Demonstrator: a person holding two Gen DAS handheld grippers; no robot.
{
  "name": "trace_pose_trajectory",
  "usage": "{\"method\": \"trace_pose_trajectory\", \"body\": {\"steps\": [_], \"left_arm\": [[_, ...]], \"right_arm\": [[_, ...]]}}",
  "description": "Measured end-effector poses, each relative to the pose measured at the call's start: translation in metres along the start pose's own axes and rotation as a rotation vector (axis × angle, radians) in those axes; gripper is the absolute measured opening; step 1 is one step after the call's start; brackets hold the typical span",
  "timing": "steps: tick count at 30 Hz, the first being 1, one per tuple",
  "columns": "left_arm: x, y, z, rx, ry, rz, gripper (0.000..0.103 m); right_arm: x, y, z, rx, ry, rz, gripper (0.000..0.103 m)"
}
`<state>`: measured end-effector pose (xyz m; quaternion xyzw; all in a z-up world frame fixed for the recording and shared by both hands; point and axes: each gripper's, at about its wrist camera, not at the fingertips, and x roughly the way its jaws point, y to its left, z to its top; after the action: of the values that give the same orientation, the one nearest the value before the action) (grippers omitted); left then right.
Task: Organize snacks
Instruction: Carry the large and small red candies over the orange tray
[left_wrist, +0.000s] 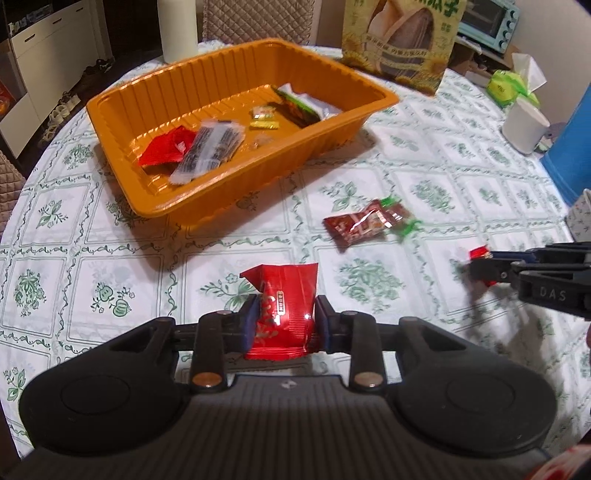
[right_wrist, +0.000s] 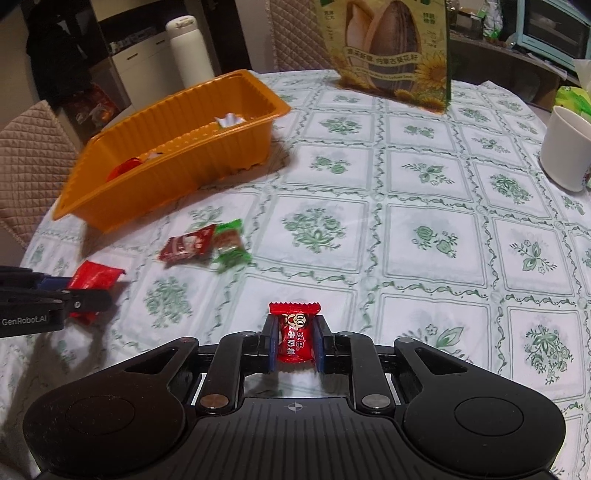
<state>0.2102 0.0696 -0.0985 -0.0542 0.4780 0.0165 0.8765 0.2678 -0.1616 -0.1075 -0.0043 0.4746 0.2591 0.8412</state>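
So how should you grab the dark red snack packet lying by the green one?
Pinch the dark red snack packet across its short middle, coming straight down: it lies flat on the tablecloth. Stay off the end touching the green-wrapped candy.

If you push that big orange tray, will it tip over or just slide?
The orange tray would probably slide, since it sits low and wide on the flat tablecloth. It looks like thin ribbed plastic with only a few snacks inside, so it is likely light and may flex when pushed.
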Motion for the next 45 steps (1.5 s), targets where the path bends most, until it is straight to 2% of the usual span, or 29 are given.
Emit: {"method": "trace_pose_trajectory", "body": {"steps": [12, 19, 36, 45], "left_arm": [[-0.04, -0.007, 0.029, 0.001, -0.109, -0.048, 0.029], [-0.047, 0.001, 0.056, -0.009, -0.169, -0.038, 0.029], [-0.017, 0.04, 0.125, -0.042, -0.215, 0.037, 0.029], [0.006, 0.06, 0.147, -0.048, -0.205, 0.059, 0.029]], "right_arm": [[-0.031, 0.031, 0.035, -0.066, -0.08, 0.116, 0.019], [-0.032, 0.047, 0.067, -0.1, -0.129, 0.171, 0.019], [0.024, 0.071, 0.151, -0.099, -0.177, 0.228, 0.019], [0.057, 0.076, 0.174, -0.111, -0.178, 0.234, 0.019]]}}
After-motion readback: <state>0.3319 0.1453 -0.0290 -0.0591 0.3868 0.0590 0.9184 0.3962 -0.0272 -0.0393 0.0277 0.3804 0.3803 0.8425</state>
